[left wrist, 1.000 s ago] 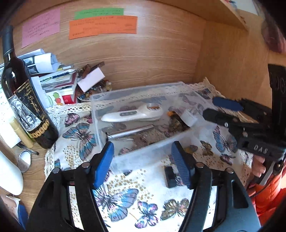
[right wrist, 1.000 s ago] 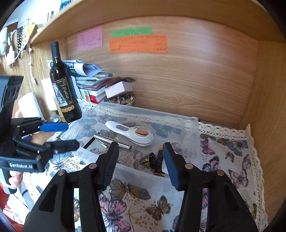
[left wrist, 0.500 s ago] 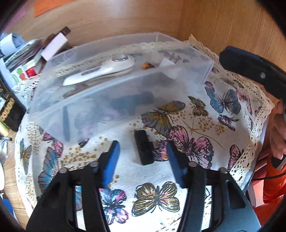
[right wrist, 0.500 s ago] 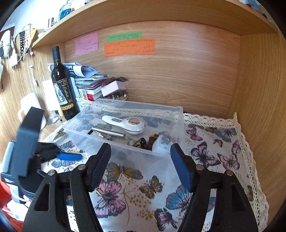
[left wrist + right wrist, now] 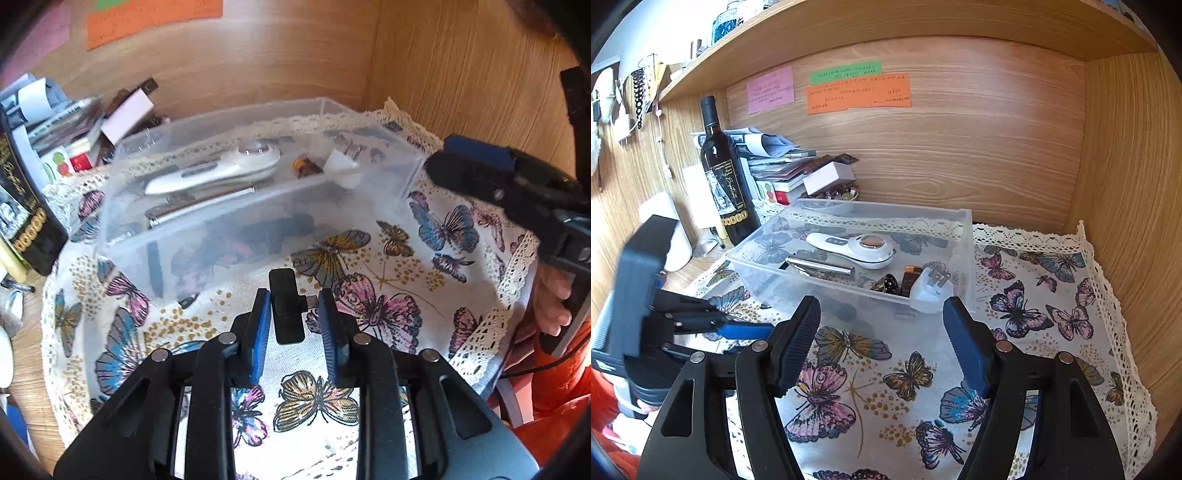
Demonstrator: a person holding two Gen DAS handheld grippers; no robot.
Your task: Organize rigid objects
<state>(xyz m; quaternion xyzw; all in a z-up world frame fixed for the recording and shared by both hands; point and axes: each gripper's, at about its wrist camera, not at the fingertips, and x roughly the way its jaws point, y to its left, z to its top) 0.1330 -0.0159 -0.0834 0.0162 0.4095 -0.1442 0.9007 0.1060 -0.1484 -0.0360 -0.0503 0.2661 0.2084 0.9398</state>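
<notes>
A small black adapter (image 5: 286, 308) lies on the butterfly tablecloth (image 5: 388, 302) in front of a clear plastic bin (image 5: 258, 206). My left gripper (image 5: 293, 325) straddles the adapter, its blue pads narrowed on both sides; the left pad looks to touch it and a small gap shows at the right pad. The bin (image 5: 964, 236) holds a white thermometer-like device (image 5: 857, 249), a metal tube (image 5: 820, 266), a white plug (image 5: 929, 290) and small dark items. My right gripper (image 5: 881, 347) is open and empty, held above the cloth in front of the bin.
A wine bottle (image 5: 726, 177) stands left of the bin, with stacked books and papers (image 5: 783, 166) behind. Wooden walls close the back and right. The right gripper also shows at the right of the left wrist view (image 5: 476, 166).
My left gripper came down and forward over the black adapter and its jaws narrowed around it. My right gripper drew back from the bin and stayed open.
</notes>
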